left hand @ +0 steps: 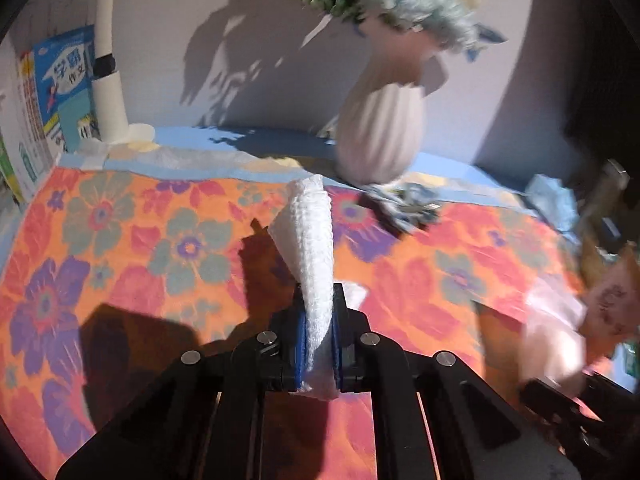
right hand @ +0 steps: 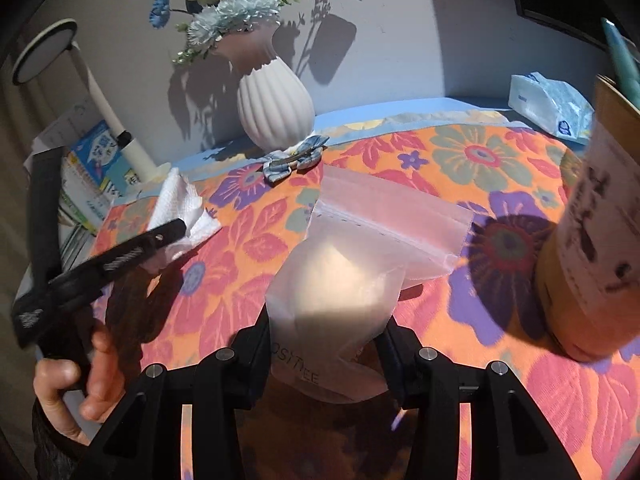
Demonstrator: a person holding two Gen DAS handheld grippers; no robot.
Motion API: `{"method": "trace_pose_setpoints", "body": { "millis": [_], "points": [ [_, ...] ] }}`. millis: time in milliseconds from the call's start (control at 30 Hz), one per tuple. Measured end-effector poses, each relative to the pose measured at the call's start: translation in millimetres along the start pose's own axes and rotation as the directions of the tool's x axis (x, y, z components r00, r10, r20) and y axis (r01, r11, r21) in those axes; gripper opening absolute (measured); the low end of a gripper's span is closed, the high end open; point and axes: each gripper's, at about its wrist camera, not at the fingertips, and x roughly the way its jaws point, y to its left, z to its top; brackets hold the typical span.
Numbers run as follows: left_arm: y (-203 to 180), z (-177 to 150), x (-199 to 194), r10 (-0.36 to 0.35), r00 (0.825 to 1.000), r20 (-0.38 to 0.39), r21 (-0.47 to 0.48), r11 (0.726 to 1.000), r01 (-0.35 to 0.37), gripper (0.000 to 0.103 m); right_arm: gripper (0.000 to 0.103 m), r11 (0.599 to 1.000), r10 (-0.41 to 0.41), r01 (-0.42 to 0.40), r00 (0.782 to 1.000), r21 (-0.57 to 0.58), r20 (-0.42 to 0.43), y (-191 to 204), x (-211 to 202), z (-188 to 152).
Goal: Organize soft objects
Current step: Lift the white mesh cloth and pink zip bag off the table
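My left tongs (left hand: 318,344) are pinched tight on a white gauzy cloth (left hand: 310,240), which stands up out of the pads and flops forward, so I judge it very light, limp and easily crushed; the grip near its lower end holds, but the loose top will swing and drape wherever I tip it. My right tongs (right hand: 326,356) are closed narrow around a frosted zip bag (right hand: 352,272) with something pale and soft inside; the film looks slick and crinkly, so I would keep hold on the padded body rather than on the flat sealed flap ahead of my fingers, which could slide out. Both things hang just above the flowered orange tablecloth (right hand: 500,380), itself soft and likely to ruck if I drag anything over it. Ahead of the right tongs lies a small blue bow clip (right hand: 294,158) at the foot of a ribbed white vase (right hand: 276,108) of flowers, which I must not knock; a tall brown cup (right hand: 588,240) stands close on my right, a tissue pack (right hand: 548,104) beyond it, and a desk lamp (right hand: 100,92) and books (right hand: 96,156) far left against the wall
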Motion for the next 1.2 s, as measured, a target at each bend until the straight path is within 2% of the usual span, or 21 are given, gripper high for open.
{"method": "trace_pose_setpoints", "body": {
  "millis": [133, 200, 267, 367, 400, 467, 533, 600, 667, 767, 833, 900, 933, 967, 1000, 1067, 1200],
  "points": [
    [-10.8, -26.8, -25.0, -0.021, 1.000, -0.020, 0.009, 1.000, 0.022, 0.007, 0.046, 1.000, 0.025, -0.025, 1.000, -0.008, 0.006, -8.8, -14.9, -9.1],
    [-15.5, -36.7, -33.2, -0.039, 0.999, -0.030, 0.007, 0.999, 0.039, 0.007, 0.046, 0.998, 0.058, -0.059, 0.998, -0.036, -0.025, -9.4, -19.9, -15.1],
    [-22.3, -46.3, -41.8, -0.046, 0.998, -0.032, 0.014, 0.999, 0.046, 0.007, 0.046, 0.988, 0.085, -0.094, 0.994, -0.125, -0.072, -6.0, -26.0, -24.2],
    [-36.1, -58.7, -47.4, -0.049, 0.998, -0.030, 0.039, 0.998, 0.050, 0.007, 0.050, 0.965, 0.017, -0.044, 0.994, -0.259, -0.107, -9.4, -36.8, -40.3],
    [-40.1, -61.8, -46.7, -0.045, 0.998, -0.033, 0.043, 0.998, 0.046, 0.007, 0.051, 0.966, 0.021, -0.053, 0.992, -0.255, -0.126, -15.7, -39.6, -43.5],
    [-46.6, -64.1, -44.7, -0.031, 0.999, -0.037, 0.059, 0.998, 0.033, 0.007, 0.064, 0.979, 0.052, -0.076, 0.990, -0.191, -0.127, -33.6, -49.0, -49.2],
    [-50.3, -64.7, -46.3, -0.021, 1.000, -0.023, 0.079, 0.997, 0.023, 0.007, 0.072, 0.987, 0.099, -0.114, 0.987, -0.117, -0.125, -48.0, -56.9, -53.1],
    [-49.3, -65.4, -45.5, -0.019, 0.999, -0.026, 0.076, 0.997, 0.021, 0.007, 0.077, 0.989, 0.124, -0.133, 0.985, -0.068, -0.121, -54.2, -60.8, -54.4],
    [-47.5, -65.7, -45.4, -0.018, 1.000, -0.026, 0.066, 0.998, 0.019, 0.007, 0.087, 0.987, 0.158, -0.160, 0.980, -0.009, -0.121, -54.2, -59.2, -52.3],
    [-46.6, -66.3, -44.9, -0.020, 0.999, -0.029, 0.061, 0.998, 0.022, 0.007, 0.092, 0.978, 0.204, -0.198, 0.972, 0.065, -0.114, -43.9, -51.1, -48.7],
    [-47.7, -67.1, -45.1, -0.014, 0.999, -0.030, 0.067, 0.998, 0.016, 0.007, 0.092, 0.987, 0.146, -0.137, 0.983, 0.082, -0.111, -34.4, -43.5, -45.2],
    [-49.5, -67.6, -45.5, -0.006, 1.000, -0.030, 0.077, 0.997, 0.009, 0.007, 0.089, 0.995, 0.079, -0.072, 0.991, 0.067, -0.109, -26.0, -40.2, -41.6],
    [-50.5, -67.7, -46.0, 0.000, 1.000, -0.030, 0.082, 0.997, 0.003, 0.007, 0.077, 0.999, 0.028, -0.024, 0.994, 0.043, -0.106, -19.9, -39.1, -41.3],
    [-51.9, -68.2, -47.1, 0.008, 1.000, -0.028, 0.089, 0.996, -0.005, 0.007, 0.058, 1.000, -0.014, 0.016, 0.995, 0.017, -0.103, -17.8, -39.2, -41.9],
    [-52.6, -68.6, -48.6, 0.010, 1.000, -0.025, 0.094, 0.996, -0.008, 0.007, 0.050, 0.998, -0.062, 0.060, 0.993, -0.022, -0.102, -13.1, -39.4, -43.4],
    [-57.8, -71.8, -54.3, -0.007, 1.000, -0.021, 0.099, 0.995, 0.009, 0.007, 0.046, 0.996, -0.069, 0.064, 0.993, -0.056, -0.092, -13.5, -45.5, -47.5],
    [-79.2, -80.6, -70.1, -0.064, 0.998, -0.018, 0.132, 0.989, 0.066, 0.007, 0.044, 0.996, -0.070, 0.064, 0.994, -0.061, -0.090, -22.8, -65.1, -53.3]
  ]
}}
